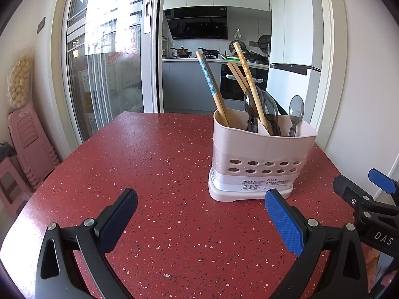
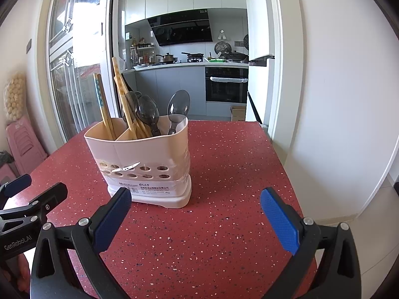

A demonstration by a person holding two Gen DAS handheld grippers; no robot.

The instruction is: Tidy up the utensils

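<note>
A white utensil holder (image 1: pixel 259 154) with a divider stands on the red speckled table (image 1: pixel 154 164). It holds wooden chopsticks (image 1: pixel 212 87) and several dark grey plastic spoons (image 1: pixel 296 109). The holder also shows in the right wrist view (image 2: pixel 147 159), with chopsticks (image 2: pixel 104 104) in its left compartment and more chopsticks and spoons (image 2: pixel 178 107) in its right one. My left gripper (image 1: pixel 202 206) is open and empty, near the holder's front left. My right gripper (image 2: pixel 195 209) is open and empty, near the holder's front right.
The table's right edge (image 2: pixel 286 164) runs close to a white wall. Pink stacked stools (image 1: pixel 27 147) stand at the left. A glass sliding door (image 1: pixel 109 57) and the kitchen lie beyond the table. The right gripper shows at the left wrist view's right edge (image 1: pixel 369 199).
</note>
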